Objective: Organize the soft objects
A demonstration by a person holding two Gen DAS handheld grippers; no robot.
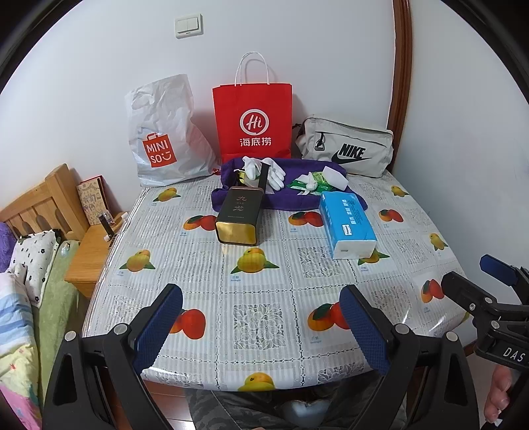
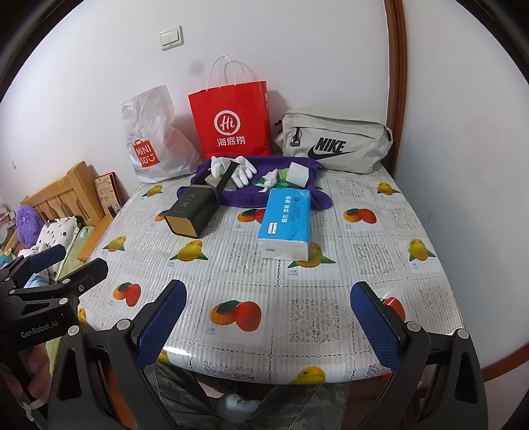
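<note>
Black tongs (image 1: 261, 325), blue textured pads (image 1: 158, 327), silver screws, white "GenRobot.AI" lettering

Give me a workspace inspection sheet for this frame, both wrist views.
Surface: table under a glossy fruit-print cover.
Job's things: white gloves, green packets and a white block lie on a purple cloth; blue tissue pack in front of it.
Clutter: dark tin lying on its side, partly on the cloth.
Containers at the wall: Miniso bag, red paper bag, Nike pouch.
Grippers: left gripper and right gripper both open, empty, over the near edge.
Cables: nothing seen.
Surroundings: white wall, light switch, wooden bed on the left.
</note>
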